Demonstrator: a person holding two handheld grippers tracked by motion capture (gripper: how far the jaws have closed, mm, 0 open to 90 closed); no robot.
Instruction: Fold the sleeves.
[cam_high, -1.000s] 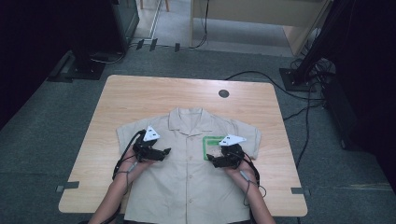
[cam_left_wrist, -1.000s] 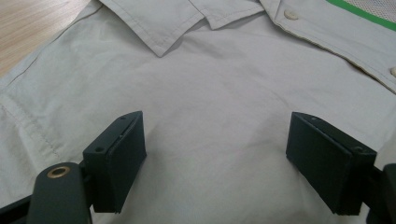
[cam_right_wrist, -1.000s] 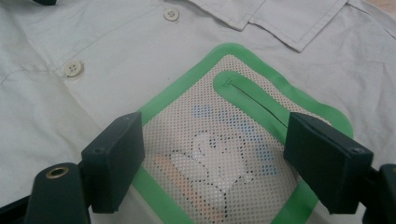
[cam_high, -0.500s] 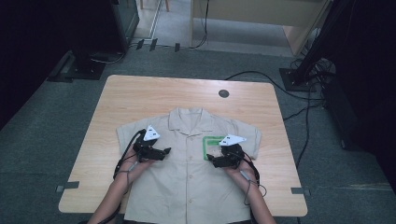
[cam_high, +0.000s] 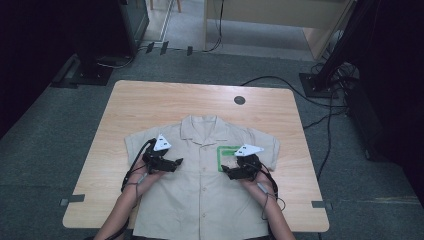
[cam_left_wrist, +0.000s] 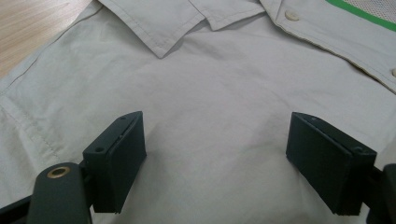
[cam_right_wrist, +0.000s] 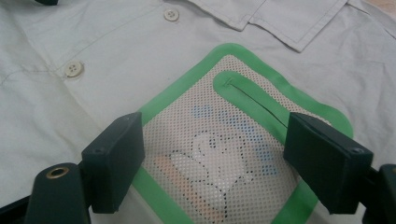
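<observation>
Shirt (cam_high: 202, 185): pale beige, short-sleeved, buttoned, lying flat and face up on the worktop (cam_high: 150, 110); collar at the far end, hem at the person's edge. It lies under both hand-held grippers.
Left hand-held gripper (cam_high: 176, 162): over the shirt's chest panel on the person's left, just beside the button placket, jaws pointing toward the shirt's middle. In the left gripper view (cam_left_wrist: 215, 163) the jaws stand wide apart with bare cloth between them; nothing is gripped.
Right hand-held gripper (cam_high: 226, 172): over the opposite chest panel, just below the pocket patch, jaws pointing toward the other gripper. In the right gripper view (cam_right_wrist: 212, 165) the jaws stand wide apart, one on each side of the patch; nothing is clamped.
Pocket patch (cam_right_wrist: 224, 149): white mesh with a green border and a curved green zip strip, coloured print showing through the mesh; directly ahead of and between the right jaws.
Collar (cam_left_wrist: 187, 23): folded flat, ahead of the left jaws, well past their tips.
Buttons (cam_right_wrist: 74, 68): pale, along the placket, to the left of the right gripper's jaws in its own view.
Grey three-cornered plates (cam_high: 161, 143): one on top of each gripper.
Forearms (cam_high: 122, 212): bare, over the shirt's lower half behind the grippers.
Round dark insert (cam_high: 239, 100): in the worktop, beyond the collar, well apart from both grippers.
</observation>
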